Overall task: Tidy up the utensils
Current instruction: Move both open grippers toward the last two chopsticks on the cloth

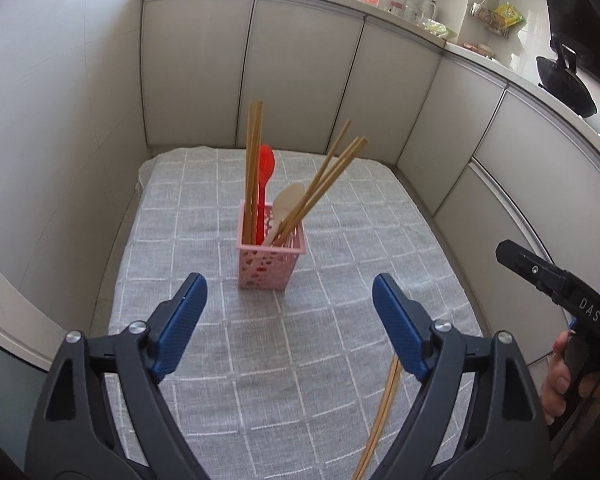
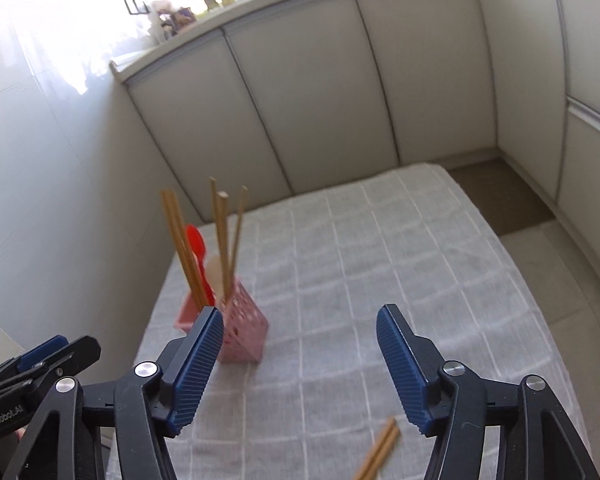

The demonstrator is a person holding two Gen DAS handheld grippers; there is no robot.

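A pink perforated holder (image 1: 271, 262) stands mid-table on the grey checked cloth (image 1: 300, 360); in it are several wooden chopsticks (image 1: 254, 168), a red spoon (image 1: 266, 172) and a pale spoon (image 1: 286, 204). My left gripper (image 1: 288, 308) is open just short of the holder, nothing between its blue pads. A loose pair of chopsticks (image 1: 380, 420) lies on the cloth near its right finger. In the right wrist view, my right gripper (image 2: 300, 344) is open and empty, with the holder (image 2: 240, 332) behind its left finger and the loose chopsticks (image 2: 380, 452) below it.
White cabinet doors (image 1: 300, 72) wall in the table at the back and right, a tiled wall (image 1: 40, 120) on the left. The counter above holds jars and a dark wok (image 1: 568, 80). A hand (image 1: 560, 380) holds the right gripper's black body (image 1: 560, 284) at the right edge.
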